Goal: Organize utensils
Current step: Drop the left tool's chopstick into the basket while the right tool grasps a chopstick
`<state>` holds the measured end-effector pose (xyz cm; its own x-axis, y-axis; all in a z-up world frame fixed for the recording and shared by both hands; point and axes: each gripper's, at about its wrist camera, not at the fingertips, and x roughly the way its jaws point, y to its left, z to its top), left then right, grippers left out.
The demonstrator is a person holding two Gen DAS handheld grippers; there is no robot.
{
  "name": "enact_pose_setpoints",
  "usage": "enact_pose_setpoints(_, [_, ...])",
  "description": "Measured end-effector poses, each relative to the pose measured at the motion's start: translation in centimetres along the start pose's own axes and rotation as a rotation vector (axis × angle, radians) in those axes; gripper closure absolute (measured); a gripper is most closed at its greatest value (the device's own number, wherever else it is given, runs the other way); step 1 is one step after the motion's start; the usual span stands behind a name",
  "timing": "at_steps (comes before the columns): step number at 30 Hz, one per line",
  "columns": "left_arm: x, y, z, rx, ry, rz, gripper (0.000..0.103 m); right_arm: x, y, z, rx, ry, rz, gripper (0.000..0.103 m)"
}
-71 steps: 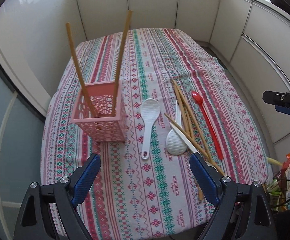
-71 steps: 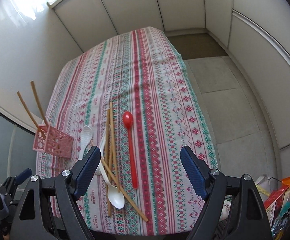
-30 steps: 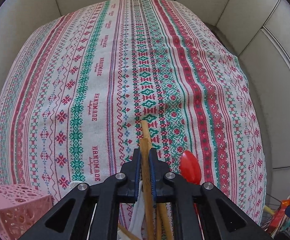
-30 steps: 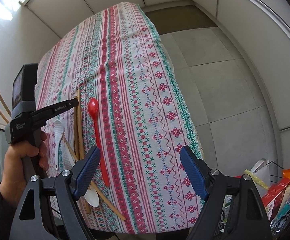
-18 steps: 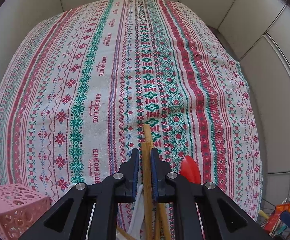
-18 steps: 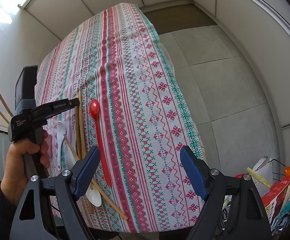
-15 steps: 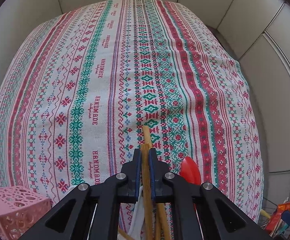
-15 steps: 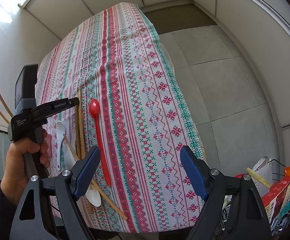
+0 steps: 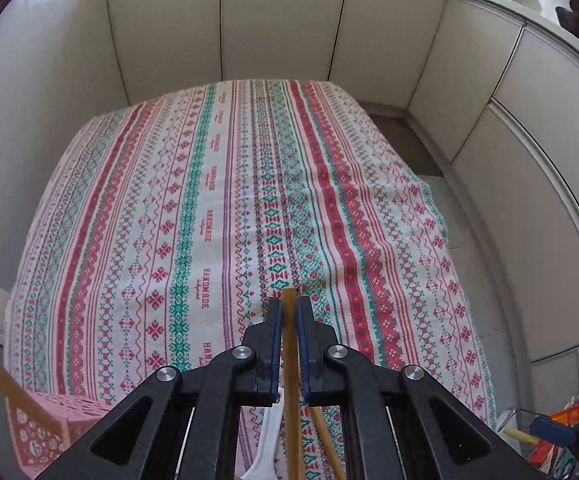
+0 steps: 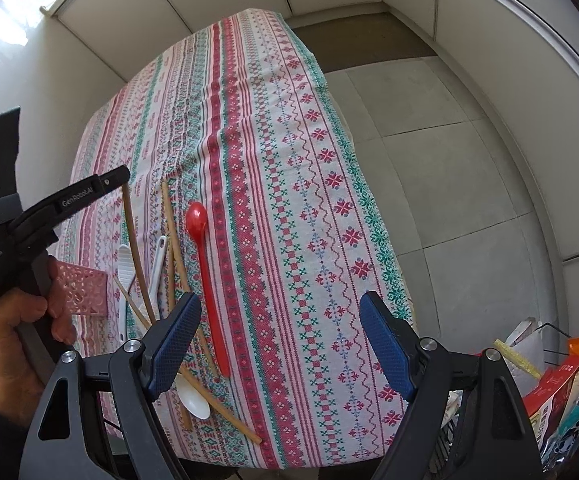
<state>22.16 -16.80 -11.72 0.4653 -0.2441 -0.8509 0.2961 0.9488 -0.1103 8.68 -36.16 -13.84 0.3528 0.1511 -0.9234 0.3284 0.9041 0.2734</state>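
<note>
My left gripper point(image 9: 288, 312) is shut on a wooden chopstick point(image 9: 290, 384) and holds it lifted above the striped tablecloth point(image 9: 217, 208). In the right wrist view the left gripper point(image 10: 119, 176) holds that chopstick point(image 10: 135, 248) hanging down over the pile. My right gripper point(image 10: 277, 332) is open and empty near the table's front edge. On the cloth lie a red spoon point(image 10: 205, 264), several more chopsticks point(image 10: 171, 236) and two white spoons point(image 10: 155, 268). The pink perforated basket point(image 9: 37, 428) stands at the left, with a chopstick point(image 9: 5, 384) leaning out of it.
A wire basket with snack packets point(image 10: 561, 380) stands off the table's right front corner. The table's right edge drops to a tiled floor point(image 10: 449, 152). White cabinet panels point(image 9: 281, 20) close in the far side.
My left gripper has risen and tilted up with the chopstick, lifting it off the pile. The pink basket now shows more at the left. My right gripper has stayed open.
</note>
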Motion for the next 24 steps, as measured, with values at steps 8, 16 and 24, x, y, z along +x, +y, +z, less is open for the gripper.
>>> enact_pose_setpoints(8, [-4.0, -0.7, 0.8, 0.022, -0.122, -0.017, 0.096, -0.3, -0.1, -0.2, 0.005, -0.007, 0.011, 0.020])
enact_pose_setpoints(16, [-9.2, -0.9, 0.7, 0.041, -0.239, -0.050, 0.096, -0.7, 0.0, 0.1, 0.018, -0.021, 0.035, 0.022])
enact_pose_setpoints(24, [-13.7, -0.7, 0.1, 0.048, -0.311, -0.107, 0.097, -0.9, 0.1, 0.2, 0.032, -0.028, 0.056, 0.025])
